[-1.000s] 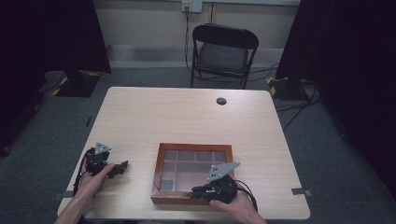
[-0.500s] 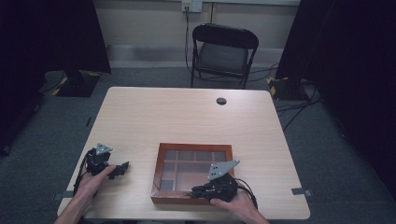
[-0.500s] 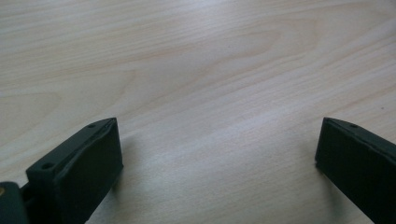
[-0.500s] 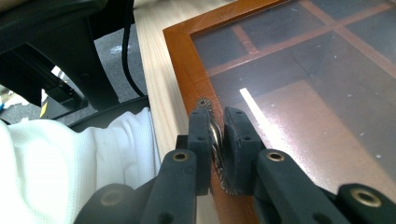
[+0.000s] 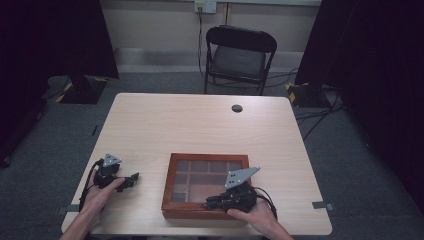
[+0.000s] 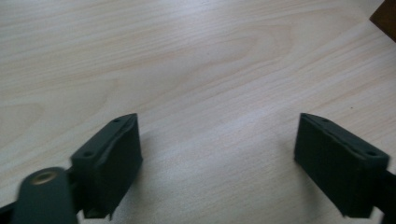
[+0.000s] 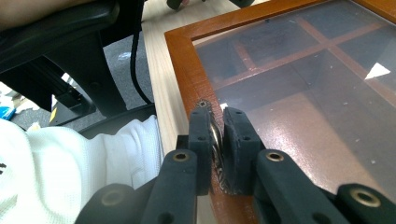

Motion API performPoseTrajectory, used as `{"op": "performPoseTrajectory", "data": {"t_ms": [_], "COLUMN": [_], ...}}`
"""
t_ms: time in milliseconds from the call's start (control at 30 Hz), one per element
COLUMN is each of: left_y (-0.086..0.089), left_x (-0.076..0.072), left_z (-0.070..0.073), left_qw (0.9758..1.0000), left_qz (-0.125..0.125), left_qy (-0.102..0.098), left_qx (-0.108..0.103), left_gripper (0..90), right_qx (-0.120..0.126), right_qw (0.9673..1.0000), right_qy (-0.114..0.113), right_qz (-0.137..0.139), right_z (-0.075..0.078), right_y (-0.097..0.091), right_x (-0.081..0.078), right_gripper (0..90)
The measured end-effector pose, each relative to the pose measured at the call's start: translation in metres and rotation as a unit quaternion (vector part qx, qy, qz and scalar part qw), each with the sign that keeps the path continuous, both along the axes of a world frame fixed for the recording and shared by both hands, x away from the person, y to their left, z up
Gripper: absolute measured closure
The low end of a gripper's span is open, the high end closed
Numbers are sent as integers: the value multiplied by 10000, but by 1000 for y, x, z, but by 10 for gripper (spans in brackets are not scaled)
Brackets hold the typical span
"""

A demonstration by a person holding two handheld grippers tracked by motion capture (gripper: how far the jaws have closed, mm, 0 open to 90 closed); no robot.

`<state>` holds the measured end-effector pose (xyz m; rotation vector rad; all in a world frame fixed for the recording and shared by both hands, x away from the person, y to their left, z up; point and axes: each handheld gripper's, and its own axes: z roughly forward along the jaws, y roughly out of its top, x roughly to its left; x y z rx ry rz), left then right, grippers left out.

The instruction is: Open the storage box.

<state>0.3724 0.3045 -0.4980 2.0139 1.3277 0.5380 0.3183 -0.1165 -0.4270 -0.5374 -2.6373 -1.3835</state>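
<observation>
Hands come in from the bottom of the high view, one on each gripper. The right gripper [image 5: 210, 202] lies at the near edge of a wooden box [image 5: 170, 190] with a glass lid, its grey three-cornered plate [image 5: 242, 176] standing over it. In the right gripper view its jaws are pressed close together on a small metal latch [image 7: 215, 140] that sits on the box's front frame [image 7: 187, 79]; through the glass the wooden dividers [image 7: 299, 51] of the compartments show, and the compartments look bare. A white sleeve or cloth [image 7: 70, 172] and part of a black chair base [image 7: 70, 60] show past the table edge in that view.

The left gripper [image 5: 131, 179] rests on the light wood table [image 5: 200, 125] near its near-left corner, well apart from the box. In the left gripper view its jaws stand wide apart with only bare tabletop between them, and a dark brown corner [image 6: 385, 16] at the upper right may be the box.

Farther along the table, a small dark round cable hole [image 5: 237, 108] sits near the far edge. Beyond the table stands a black folding chair [image 5: 239, 55], with cables [image 5: 320, 107] on the grey floor to its right, and a wall socket [image 5: 205, 6] high on the wall behind. Dark curtains [image 5: 380, 75] hang on both sides. No brand, label or writing can be read anywhere.
</observation>
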Motion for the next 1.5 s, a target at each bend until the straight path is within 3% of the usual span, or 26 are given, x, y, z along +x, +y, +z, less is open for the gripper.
{"op": "performPoseTrajectory", "data": {"t_ms": [67,167,233,533,633,700,867,1067,1100,1500], "left_y": [0,-2,-2,-11,-18,-20,-29,-36,-36,-43], "left_x": [0,0,-1,-7,-9,-10,-14,-17,-17,-20], "left_z": [1,2,3,10,14,15,19,22,23,26], "left_qw": [10000,9998,9997,9983,9966,9961,9919,9887,9874,9858], "left_qz": [-70,-156,-191,-437,-751,-812,-1156,-1291,-1323,-1436], "left_qy": [30,69,73,-79,-106,-111,-146,-189,-157,-183], "left_qx": [42,-143,-156,-373,-323,-314,-510,-737,-857,-846], "left_gripper": [152,159,160,160,158,158,158,158,158,158], "right_qx": [-8,2,5,-45,-90,-58,-27,-34,-53,-81], "right_qw": [10000,10000,10000,9999,9999,9999,9999,9999,9999,9998], "right_qy": [-9,-13,-17,-11,-22,-21,-103,-83,-69,-89], "right_qz": [9,29,34,98,108,104,51,61,65,132], "right_z": [1,5,8,15,20,22,35,40,42,53], "right_y": [0,0,0,1,2,1,1,1,1,2], "right_x": [0,2,2,6,7,8,10,13,14,20], "right_gripper": [825,826,827,827,827,827,826,827,827,827]}}
